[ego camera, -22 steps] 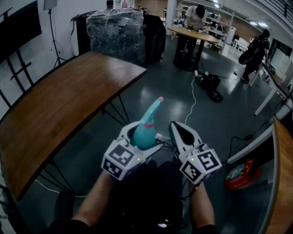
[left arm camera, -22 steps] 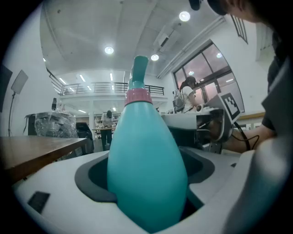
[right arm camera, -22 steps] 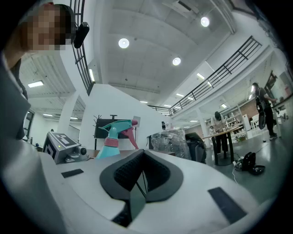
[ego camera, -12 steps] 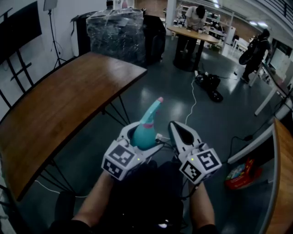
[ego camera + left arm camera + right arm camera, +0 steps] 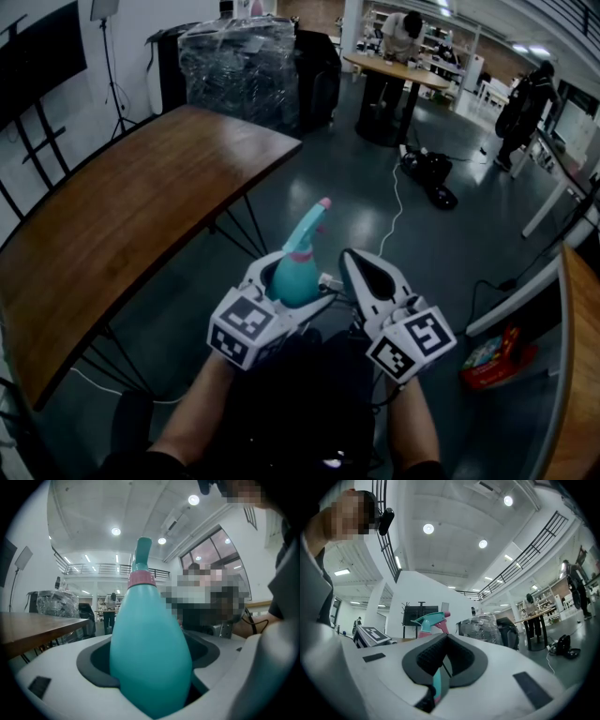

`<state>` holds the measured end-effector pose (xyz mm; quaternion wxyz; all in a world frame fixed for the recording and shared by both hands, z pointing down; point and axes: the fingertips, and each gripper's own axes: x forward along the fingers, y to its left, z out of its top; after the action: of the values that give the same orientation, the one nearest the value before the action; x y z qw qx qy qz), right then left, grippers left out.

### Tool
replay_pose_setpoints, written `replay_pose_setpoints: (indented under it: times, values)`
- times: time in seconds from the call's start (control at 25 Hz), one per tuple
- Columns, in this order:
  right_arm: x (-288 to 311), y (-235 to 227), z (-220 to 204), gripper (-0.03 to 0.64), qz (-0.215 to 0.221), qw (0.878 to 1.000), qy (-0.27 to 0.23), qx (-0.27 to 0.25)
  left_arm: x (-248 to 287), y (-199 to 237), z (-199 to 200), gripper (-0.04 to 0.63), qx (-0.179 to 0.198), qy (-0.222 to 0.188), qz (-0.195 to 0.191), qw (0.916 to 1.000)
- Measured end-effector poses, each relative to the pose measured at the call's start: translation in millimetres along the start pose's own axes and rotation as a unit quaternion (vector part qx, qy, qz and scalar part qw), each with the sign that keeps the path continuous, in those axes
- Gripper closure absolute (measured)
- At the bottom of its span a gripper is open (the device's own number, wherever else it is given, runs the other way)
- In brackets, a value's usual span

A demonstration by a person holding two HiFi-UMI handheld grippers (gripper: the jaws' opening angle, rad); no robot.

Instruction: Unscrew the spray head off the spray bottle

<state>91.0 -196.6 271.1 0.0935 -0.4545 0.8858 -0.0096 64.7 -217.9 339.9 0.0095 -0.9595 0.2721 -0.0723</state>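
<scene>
Clamping the spray bottle [image 5: 150,658] by its rounded body, the left gripper [image 5: 289,286] holds it over the floor, off the desk's [image 5: 141,216] edge. The right gripper [image 5: 443,660] sits closed and empty beside it. Risk: smooth plastic spinning in that grip when the spray head [image 5: 314,223] gets twisted.

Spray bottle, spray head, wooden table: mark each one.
spray bottle [image 5: 150,663], left gripper view, teal body between the jaws.
spray head [image 5: 428,619], right gripper view, teal housing.
wooden table [image 5: 141,216], head view, bare top.
</scene>
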Motion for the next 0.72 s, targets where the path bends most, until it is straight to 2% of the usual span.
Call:
replay_pose_setpoints:
  times: [0.24, 0.36, 0.44, 0.72]
  values:
    - [3, 19, 7, 0.610, 0.033, 0.999, -0.005, 0.015, 0, -1, -2, 0.169, 0.005, 0.005, -0.001, 1.0000]
    - [6, 36, 6, 0.482, 0.070, 0.997, 0.004, 0.015, 1, -1, -2, 0.169, 0.010, 0.006, 0.003, 0.9999]
    - [8, 42, 3, 0.448, 0.078, 0.997, 0.012, 0.010, 2, -2, -3, 0.169, 0.015, 0.007, 0.007, 0.9998]
    - [12, 45, -6, 0.448, 0.074, 0.997, 0.030, 0.000, 4, -12, -8, 0.169, 0.052, 0.020, 0.017, 0.9983]
